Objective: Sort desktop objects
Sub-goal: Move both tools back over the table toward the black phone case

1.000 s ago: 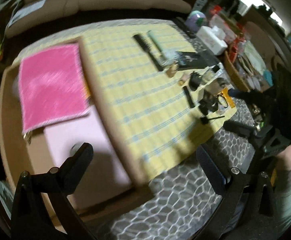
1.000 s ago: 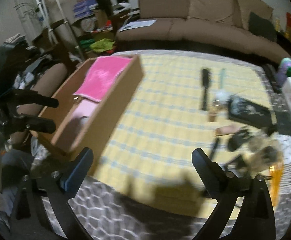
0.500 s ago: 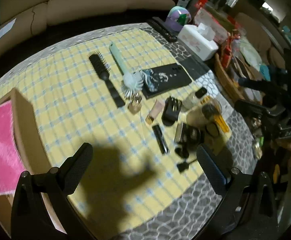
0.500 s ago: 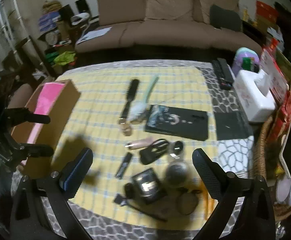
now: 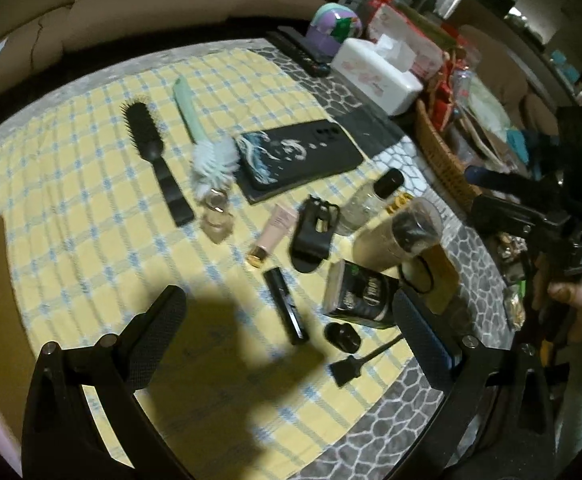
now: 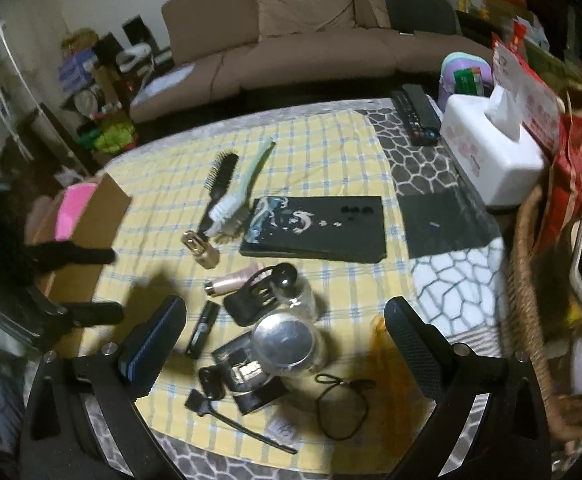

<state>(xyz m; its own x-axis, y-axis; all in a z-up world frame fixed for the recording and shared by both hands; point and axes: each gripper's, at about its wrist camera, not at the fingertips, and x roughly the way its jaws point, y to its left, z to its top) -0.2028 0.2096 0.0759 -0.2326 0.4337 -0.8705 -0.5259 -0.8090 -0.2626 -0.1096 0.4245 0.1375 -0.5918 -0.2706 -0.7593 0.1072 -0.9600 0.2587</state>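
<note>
Small items lie on a yellow checked cloth (image 6: 323, 152): a black hairbrush (image 5: 151, 144) (image 6: 219, 184), a green-handled brush (image 5: 195, 120) (image 6: 247, 184), a black phone case (image 5: 299, 152) (image 6: 315, 232), a perfume bottle (image 5: 215, 220) (image 6: 203, 250), a pink tube (image 5: 271, 232) (image 6: 233, 280), a black clip (image 5: 315, 232) (image 6: 251, 300), a black stick tube (image 5: 285, 306) (image 6: 203, 328), a clear bottle (image 6: 295, 292), a lidded jar (image 5: 403, 236) (image 6: 287, 344) and a black box (image 5: 359, 296). My left gripper (image 5: 291, 340) hangs open above the stick tube. My right gripper (image 6: 283, 344) is open over the jar. Neither holds anything.
A cardboard box (image 6: 87, 232) with a pink cloth (image 6: 73, 212) sits at the cloth's left end. A tissue box (image 6: 491, 152), remotes (image 6: 415, 116) and a wicker basket (image 6: 531, 280) crowd the right side. A hair tie (image 6: 343, 404) and small black brush (image 6: 231, 416) lie near the front edge.
Both grippers have swung away from the cardboard box toward the cluster of small items and come closer to it. Both stay open.
</note>
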